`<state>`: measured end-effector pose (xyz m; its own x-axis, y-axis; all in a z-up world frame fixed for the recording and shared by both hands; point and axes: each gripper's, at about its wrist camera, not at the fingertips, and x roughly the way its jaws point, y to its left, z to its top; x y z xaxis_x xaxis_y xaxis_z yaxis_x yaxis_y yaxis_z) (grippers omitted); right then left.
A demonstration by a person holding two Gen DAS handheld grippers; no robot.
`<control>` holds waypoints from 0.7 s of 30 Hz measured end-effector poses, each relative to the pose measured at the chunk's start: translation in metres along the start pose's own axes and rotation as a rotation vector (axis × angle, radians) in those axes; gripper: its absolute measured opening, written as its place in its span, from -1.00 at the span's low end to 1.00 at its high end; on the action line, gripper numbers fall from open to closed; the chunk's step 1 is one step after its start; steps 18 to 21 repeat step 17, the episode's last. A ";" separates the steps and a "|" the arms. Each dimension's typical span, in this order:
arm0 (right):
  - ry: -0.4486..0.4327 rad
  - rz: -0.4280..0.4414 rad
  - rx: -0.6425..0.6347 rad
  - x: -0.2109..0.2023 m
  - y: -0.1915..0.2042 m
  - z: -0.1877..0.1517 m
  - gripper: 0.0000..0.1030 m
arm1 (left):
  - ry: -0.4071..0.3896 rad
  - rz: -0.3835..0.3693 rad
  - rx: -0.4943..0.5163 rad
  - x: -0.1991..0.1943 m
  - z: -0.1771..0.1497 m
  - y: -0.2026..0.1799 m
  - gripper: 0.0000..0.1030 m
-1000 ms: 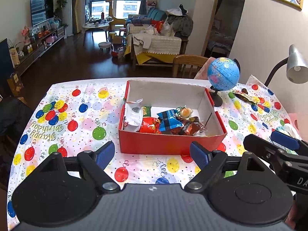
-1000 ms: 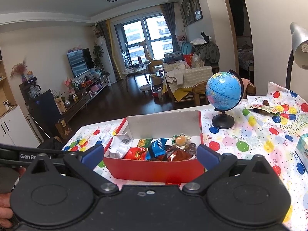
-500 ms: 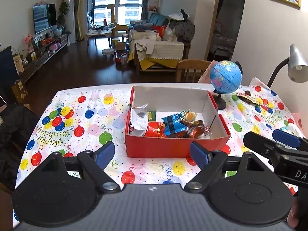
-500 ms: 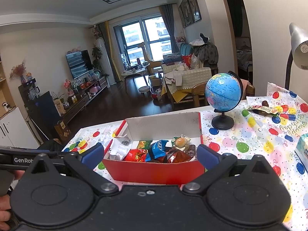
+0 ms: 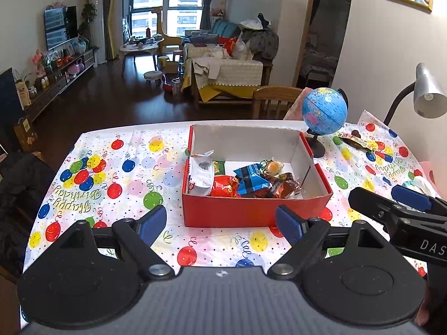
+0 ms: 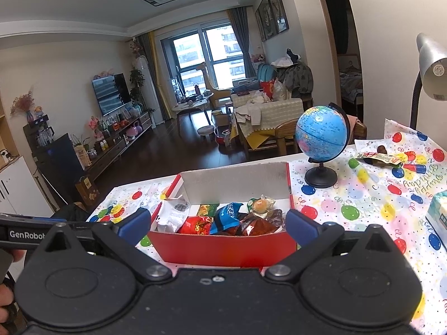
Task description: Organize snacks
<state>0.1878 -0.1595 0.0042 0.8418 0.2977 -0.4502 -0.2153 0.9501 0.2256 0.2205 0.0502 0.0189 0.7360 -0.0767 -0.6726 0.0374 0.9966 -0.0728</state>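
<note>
A red cardboard box (image 5: 251, 212) stands on the balloon-print tablecloth and holds several snack packets: a white one (image 5: 200, 173), a red one (image 5: 225, 186), a blue one (image 5: 250, 178) and brown ones (image 5: 282, 185). The box also shows in the right wrist view (image 6: 223, 247). My left gripper (image 5: 222, 222) is open and empty, held back from the box's front wall. My right gripper (image 6: 218, 223) is open and empty, close in front of the box; it also shows at the right edge of the left wrist view (image 5: 402, 203).
A blue globe (image 5: 324, 114) stands right of the box's far corner. A snack wrapper (image 6: 377, 157) lies on the cloth behind it. A grey desk lamp (image 5: 426, 95) leans in at the far right. A pale blue box (image 6: 438, 215) sits at the right edge.
Both grippers have drawn back and a little higher; the box looks smaller and further right in the left wrist view. Both stay open and empty.
</note>
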 end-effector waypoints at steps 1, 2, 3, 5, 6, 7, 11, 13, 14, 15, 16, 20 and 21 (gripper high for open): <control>0.000 0.001 0.001 0.000 0.001 0.000 0.99 | -0.002 0.000 0.000 -0.001 0.000 0.001 0.66; -0.001 0.002 0.000 0.000 0.000 0.000 0.99 | -0.001 0.001 0.003 0.000 0.000 0.000 0.66; -0.002 0.002 -0.001 0.000 0.001 0.000 0.99 | -0.002 0.000 0.005 -0.001 0.000 0.000 0.66; -0.001 0.002 0.000 0.000 0.000 0.000 0.99 | -0.003 0.000 0.008 -0.001 -0.001 0.001 0.66; 0.000 0.003 0.002 0.000 0.001 0.000 0.99 | -0.003 0.001 0.009 -0.002 -0.001 0.001 0.66; 0.000 0.002 0.002 0.001 0.001 0.000 0.99 | -0.003 0.001 0.010 -0.002 -0.001 0.001 0.66; 0.000 0.001 0.001 0.000 0.001 0.000 0.99 | 0.000 0.000 0.005 -0.002 -0.002 0.002 0.66; 0.000 0.000 0.003 0.001 0.001 -0.001 0.99 | 0.004 0.000 -0.002 -0.001 -0.001 0.004 0.66; 0.000 0.001 0.002 0.000 0.001 0.000 0.99 | 0.007 -0.002 -0.004 -0.001 -0.001 0.004 0.66; 0.000 0.001 0.002 0.000 0.001 -0.001 0.99 | 0.008 -0.003 -0.006 -0.001 -0.002 0.005 0.66; 0.000 0.002 0.001 0.001 0.001 0.000 0.99 | 0.009 -0.004 -0.007 -0.001 -0.001 0.005 0.66; 0.001 0.002 0.001 0.001 0.001 0.000 0.99 | 0.010 -0.005 -0.005 -0.001 -0.002 0.005 0.66; 0.001 0.002 0.001 0.001 0.001 0.000 0.99 | 0.010 -0.005 -0.005 -0.001 -0.002 0.005 0.66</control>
